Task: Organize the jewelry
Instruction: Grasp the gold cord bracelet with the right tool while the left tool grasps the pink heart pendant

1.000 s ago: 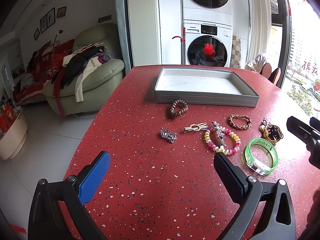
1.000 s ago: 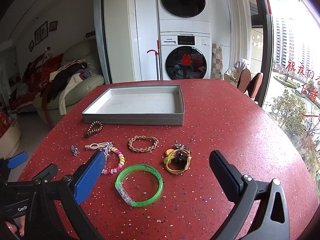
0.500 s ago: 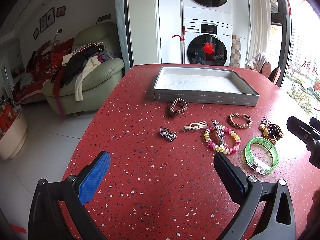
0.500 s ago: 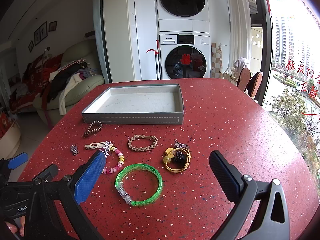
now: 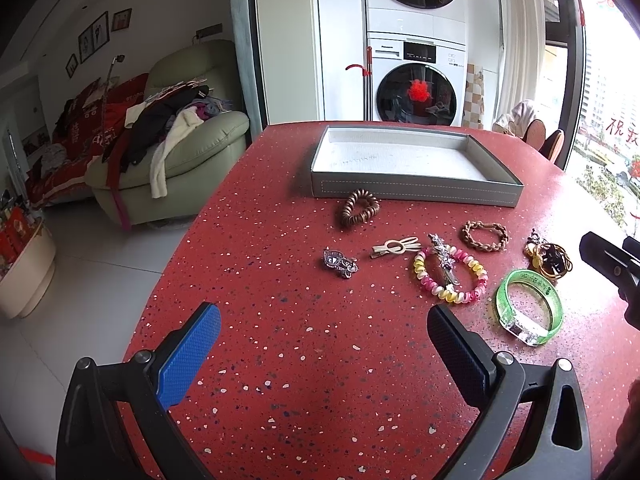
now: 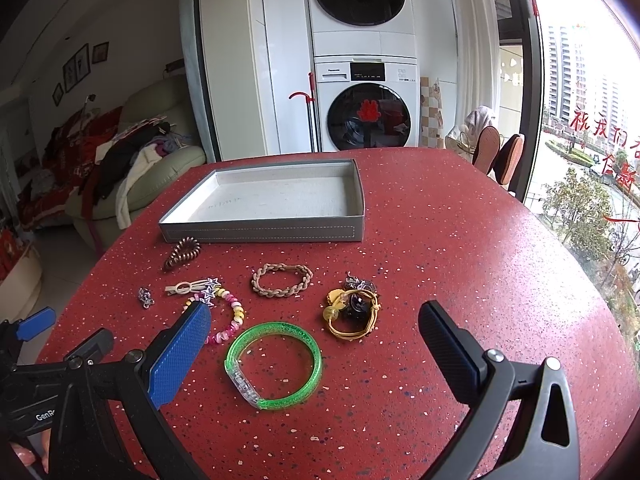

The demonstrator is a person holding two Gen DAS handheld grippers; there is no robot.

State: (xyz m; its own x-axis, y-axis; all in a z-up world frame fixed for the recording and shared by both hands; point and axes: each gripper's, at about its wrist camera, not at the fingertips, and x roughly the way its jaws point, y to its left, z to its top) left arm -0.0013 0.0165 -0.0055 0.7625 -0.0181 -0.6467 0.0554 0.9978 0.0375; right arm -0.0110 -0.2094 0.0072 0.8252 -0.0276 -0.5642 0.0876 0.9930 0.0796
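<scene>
1. Both grippers stand over the red speckled table (image 5: 280, 360) with fingers spread wide and nothing between them; the left gripper (image 5: 320, 344) faces bare tabletop, the right gripper (image 6: 316, 344) sits above the green bangle (image 6: 276, 360).
2. The grey tray (image 6: 264, 232) lies at the far side of the table with nothing in it; all the jewelry lies loose on the table in front of it.
3. The left view shows the pink-and-yellow beaded bracelet (image 5: 450, 276) whole, with a silver star clip (image 5: 442, 256) lying across it; in the right view the blue finger pad (image 6: 180, 356) hides part of that bracelet.
4. The right view shows the tangle of yellow cord and dark beads (image 6: 352, 312) plainly; in the left view it sits near the edge, partly behind the other gripper's black tip.
5. A brown coil hair tie (image 5: 359, 208) lies just before the tray wall; a braided tan bracelet (image 6: 282, 280), a cream clip (image 5: 394, 247) and a small silver brooch (image 5: 340, 262) lie apart between.
6. Writing: "GenR…" on the left gripper's body in the right view; the washer (image 6: 368, 112) carries a label too small to read; red characters show on the window.
</scene>
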